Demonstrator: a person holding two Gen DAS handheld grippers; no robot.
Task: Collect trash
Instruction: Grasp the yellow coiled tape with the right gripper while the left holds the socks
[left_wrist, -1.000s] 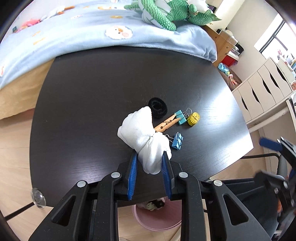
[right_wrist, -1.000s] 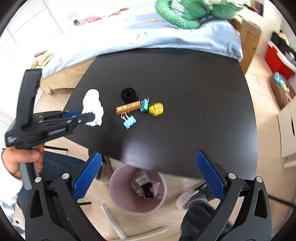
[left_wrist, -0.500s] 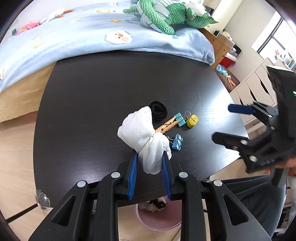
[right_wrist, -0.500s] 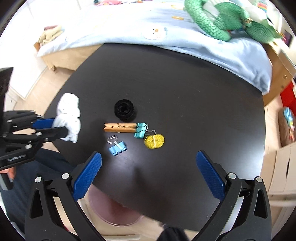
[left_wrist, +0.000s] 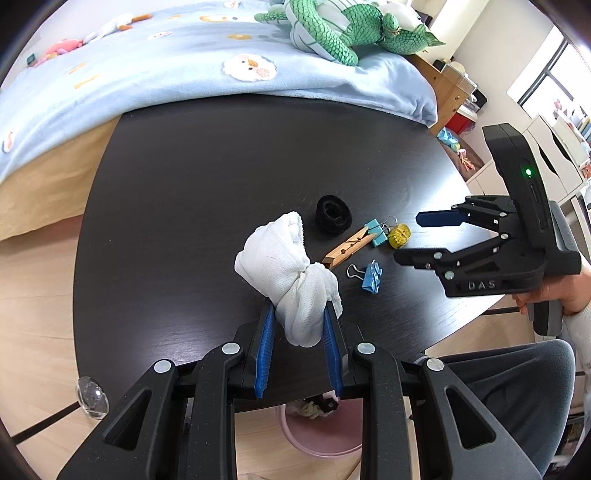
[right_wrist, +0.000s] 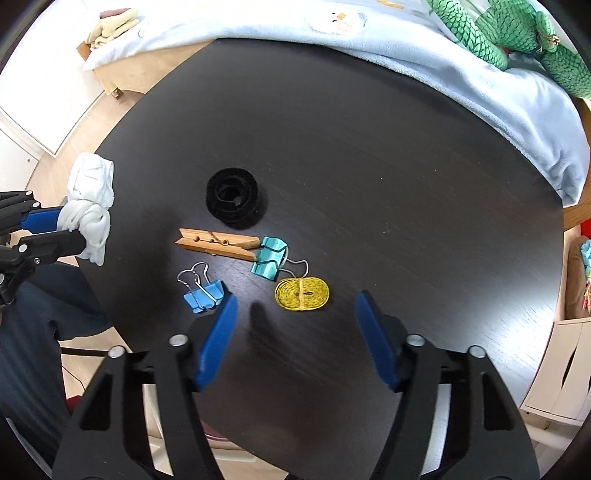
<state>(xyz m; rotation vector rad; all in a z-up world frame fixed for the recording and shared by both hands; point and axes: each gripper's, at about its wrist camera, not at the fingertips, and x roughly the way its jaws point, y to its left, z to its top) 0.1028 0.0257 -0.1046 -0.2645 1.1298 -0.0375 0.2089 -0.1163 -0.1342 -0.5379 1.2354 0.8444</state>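
Left wrist view:
- The left tongs (left_wrist: 299, 332) pinch a crumpled white cloth wad (left_wrist: 288, 273) between their blue pads, holding it over the near edge of the dark round tabletop (left_wrist: 221, 166).
- Past the wad, a black fuzzy ring (left_wrist: 333, 214) lies on the tabletop.
- A wooden clothespin (left_wrist: 349, 247) lies next to a teal binder clip (left_wrist: 376, 232), and a small yellow coil of cord (left_wrist: 400, 235) sits just beside that clip.
- A blue binder clip (left_wrist: 370, 277) lies a little nearer.
- The right tongs (left_wrist: 417, 236) hang over the yellow coil, held by a hand (left_wrist: 554, 295) at the right edge.
- A pink round bin (left_wrist: 321, 432) with some scraps in it stands on the floor under the tabletop's near edge.
- A light blue blanket (left_wrist: 184, 62) covers the bed behind, with a green scaly plush toy (left_wrist: 343, 33) on it.

Right wrist view:
- The right tongs (right_wrist: 295, 314) have just been closing, but the pads stay apart with nothing between them.
- They hang just above the tabletop (right_wrist: 369, 147), and the yellow coil of cord (right_wrist: 302, 293) lies a bit ahead of the gap.
- The blue binder clip (right_wrist: 203, 295) lies just beside the left pad.
- The teal binder clip (right_wrist: 269, 256) touches the end of the wooden clothespin (right_wrist: 218, 243).
- The black fuzzy ring (right_wrist: 232, 199) sits behind them.
- At the left edge, the left tongs (right_wrist: 62, 225) grip the white cloth wad (right_wrist: 90, 206).
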